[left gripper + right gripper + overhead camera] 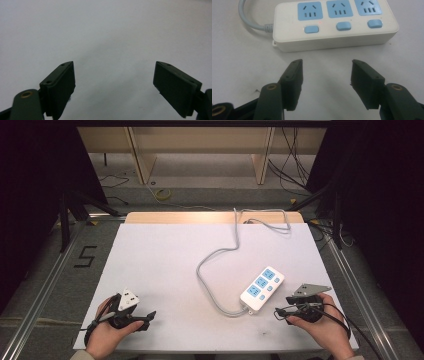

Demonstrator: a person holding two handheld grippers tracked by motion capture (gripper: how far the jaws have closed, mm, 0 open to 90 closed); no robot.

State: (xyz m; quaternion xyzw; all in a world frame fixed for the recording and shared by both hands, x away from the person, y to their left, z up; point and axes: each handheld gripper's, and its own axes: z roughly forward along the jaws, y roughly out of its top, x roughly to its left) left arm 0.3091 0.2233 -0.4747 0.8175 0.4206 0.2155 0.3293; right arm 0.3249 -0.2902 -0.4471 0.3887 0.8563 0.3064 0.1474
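Right tool [326, 75] spread wide, empty, near power strip [334, 23]; left tool [113, 82] spread wide, empty.

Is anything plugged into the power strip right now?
No. The power strip has all three blue sockets bare, with no plug seated; only its own grey cord leaves one end.

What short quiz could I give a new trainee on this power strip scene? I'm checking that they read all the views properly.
1. True or false: the right gripper is open.
2. How many blue sockets does the power strip have?
3. Which gripper is nearer the power strip: A left gripper, B right gripper?

Key: 1 true; 2 three; 3 B.
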